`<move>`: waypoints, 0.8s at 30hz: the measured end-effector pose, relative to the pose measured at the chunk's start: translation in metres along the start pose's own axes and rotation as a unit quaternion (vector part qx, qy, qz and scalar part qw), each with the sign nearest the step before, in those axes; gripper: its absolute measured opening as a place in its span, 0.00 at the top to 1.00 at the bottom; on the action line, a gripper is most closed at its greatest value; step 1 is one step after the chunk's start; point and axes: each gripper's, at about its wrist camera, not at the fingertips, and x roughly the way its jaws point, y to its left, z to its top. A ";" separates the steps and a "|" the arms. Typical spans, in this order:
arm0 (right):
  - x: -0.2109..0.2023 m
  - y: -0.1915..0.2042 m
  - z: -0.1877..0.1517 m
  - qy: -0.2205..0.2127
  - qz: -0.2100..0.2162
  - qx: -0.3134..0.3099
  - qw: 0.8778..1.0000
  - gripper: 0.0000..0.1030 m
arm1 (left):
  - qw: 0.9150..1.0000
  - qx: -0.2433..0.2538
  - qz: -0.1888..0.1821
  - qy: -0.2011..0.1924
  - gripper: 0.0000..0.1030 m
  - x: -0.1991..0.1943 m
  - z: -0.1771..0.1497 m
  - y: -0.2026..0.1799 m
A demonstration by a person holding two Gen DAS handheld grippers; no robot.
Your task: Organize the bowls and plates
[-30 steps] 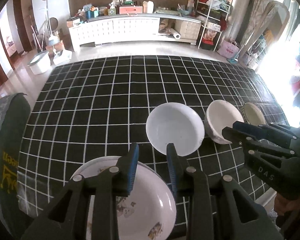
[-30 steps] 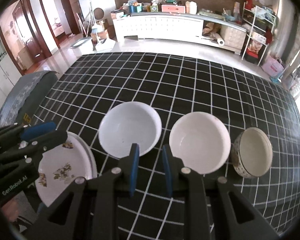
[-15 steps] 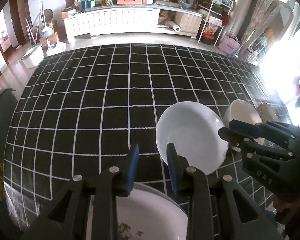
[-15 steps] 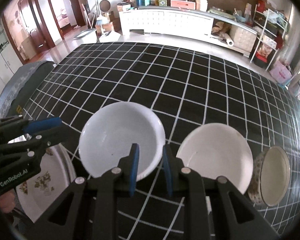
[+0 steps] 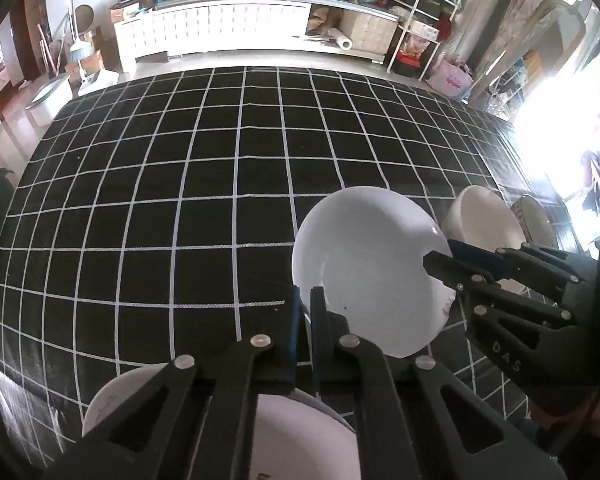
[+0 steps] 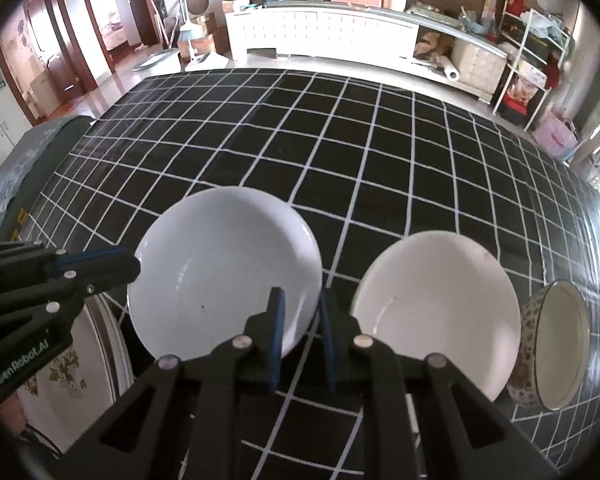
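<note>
A plain white bowl point(image 5: 364, 272) point(image 6: 224, 268) sits tilted on the black grid tablecloth. My left gripper point(image 5: 305, 294) is shut on its near-left rim. My right gripper point(image 6: 302, 300) straddles the bowl's right rim with its jaws a little apart; one finger is inside, one outside. A second white bowl point(image 6: 436, 308) point(image 5: 486, 220) stands to the right. A small patterned bowl point(image 6: 556, 340) is at the far right. A flowered plate point(image 6: 64, 364) point(image 5: 300, 440) lies at the near left edge under the left gripper.
The black grid tablecloth point(image 5: 180, 200) covers the table. A grey-cushioned chair point(image 6: 24, 152) stands at the table's left side. A white cabinet point(image 6: 324, 36) and shelves stand across the room.
Both grippers moved in onto the plain white bowl. The left gripper's jaws closed on its rim. The bowl now sits tilted.
</note>
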 end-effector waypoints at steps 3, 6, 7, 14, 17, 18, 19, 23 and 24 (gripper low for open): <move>0.000 0.000 -0.001 0.001 -0.001 0.003 1.000 0.80 | 1.000 -0.001 -0.002 0.002 0.96 -0.001 -0.002 -0.001; -0.001 0.001 -0.005 0.002 -0.003 0.003 1.000 0.80 | 0.999 0.006 -0.039 0.012 0.98 -0.006 -0.009 -0.007; -0.002 0.002 -0.008 0.004 0.002 0.005 1.000 0.80 | 0.999 0.008 -0.048 0.016 0.98 -0.006 -0.012 -0.012; -0.009 0.006 -0.013 0.006 0.013 0.006 1.000 0.82 | 1.000 -0.002 -0.019 -0.006 0.97 -0.019 -0.019 -0.007; -0.009 0.002 -0.009 0.003 0.013 0.014 1.000 0.82 | 1.000 -0.008 -0.011 -0.015 0.97 -0.027 -0.012 0.010; -0.008 0.001 -0.007 0.003 0.015 0.017 1.000 0.82 | 1.000 -0.010 -0.011 -0.015 0.97 -0.027 -0.010 0.015; -0.007 0.001 -0.006 0.004 0.018 0.020 1.000 0.82 | 1.000 -0.013 -0.013 -0.016 0.97 -0.027 -0.007 0.018; 0.000 0.002 -0.002 0.007 0.017 0.024 1.000 0.82 | 1.000 -0.006 -0.019 -0.009 0.88 -0.019 0.003 0.024; 0.002 0.002 -0.002 0.009 0.017 0.025 0.999 0.82 | 1.000 -0.001 -0.018 -0.006 0.88 -0.015 0.004 0.024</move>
